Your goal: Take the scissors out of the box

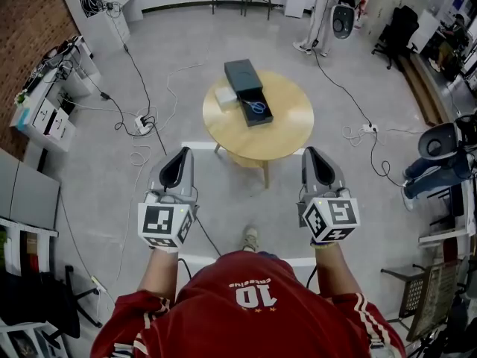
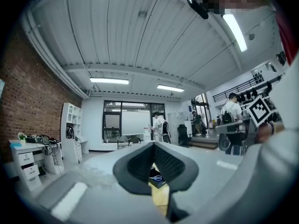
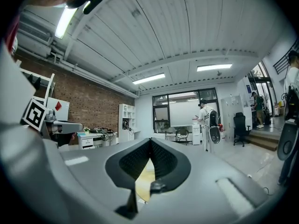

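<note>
A round wooden table (image 1: 287, 129) stands ahead of me. On it lies an open dark box (image 1: 262, 115) holding blue-handled scissors (image 1: 257, 108), with the box's dark lid (image 1: 243, 74) just behind it. My left gripper (image 1: 181, 153) and right gripper (image 1: 309, 152) are held level, well short of the table, both shut and holding nothing. In the left gripper view the jaws (image 2: 153, 144) meet at the tip, and the scissors (image 2: 157, 178) and table (image 2: 160, 196) show through the gap below. The right gripper (image 3: 150, 139) frames only a slice of the table (image 3: 142, 181).
A small white box (image 1: 225, 95) sits left of the dark box. Cables and a power strip (image 1: 141, 123) lie on the floor to the table's left. Desks (image 1: 52, 88) line the left wall. A person (image 1: 319, 13) stands at the back, and a seated person's legs (image 1: 436, 174) are at the right.
</note>
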A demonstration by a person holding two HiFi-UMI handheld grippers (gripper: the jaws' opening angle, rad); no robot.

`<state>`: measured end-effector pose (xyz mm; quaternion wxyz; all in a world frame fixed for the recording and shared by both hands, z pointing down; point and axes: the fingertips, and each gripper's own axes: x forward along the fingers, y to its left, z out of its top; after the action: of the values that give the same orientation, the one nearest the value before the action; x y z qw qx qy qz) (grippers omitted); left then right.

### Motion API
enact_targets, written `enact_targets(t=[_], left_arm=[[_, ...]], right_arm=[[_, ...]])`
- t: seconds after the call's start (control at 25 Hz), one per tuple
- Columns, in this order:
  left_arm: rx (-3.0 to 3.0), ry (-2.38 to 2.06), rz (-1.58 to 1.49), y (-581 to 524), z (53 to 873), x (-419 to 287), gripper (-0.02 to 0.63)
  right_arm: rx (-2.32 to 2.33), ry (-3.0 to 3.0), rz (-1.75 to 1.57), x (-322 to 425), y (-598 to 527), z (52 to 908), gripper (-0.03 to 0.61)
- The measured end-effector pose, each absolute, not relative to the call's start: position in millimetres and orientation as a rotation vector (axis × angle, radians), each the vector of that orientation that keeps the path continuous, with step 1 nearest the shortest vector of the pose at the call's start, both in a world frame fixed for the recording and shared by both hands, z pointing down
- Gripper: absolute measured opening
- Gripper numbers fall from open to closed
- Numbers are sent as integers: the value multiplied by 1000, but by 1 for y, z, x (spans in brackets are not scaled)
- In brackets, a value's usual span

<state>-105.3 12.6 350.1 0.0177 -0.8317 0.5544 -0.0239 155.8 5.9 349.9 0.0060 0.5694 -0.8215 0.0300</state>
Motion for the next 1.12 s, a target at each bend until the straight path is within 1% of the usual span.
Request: enact_targets(t=[0.64,1.12], left_arm=[[-2504,1778,-114,-55,337,-91,3],[-2471,1764,-198,-88,333,-40,3]], right_arm=[[1686,-2685,138,163,-81,344,-2],[1659,-2734,217,200,-119,355,-2]])
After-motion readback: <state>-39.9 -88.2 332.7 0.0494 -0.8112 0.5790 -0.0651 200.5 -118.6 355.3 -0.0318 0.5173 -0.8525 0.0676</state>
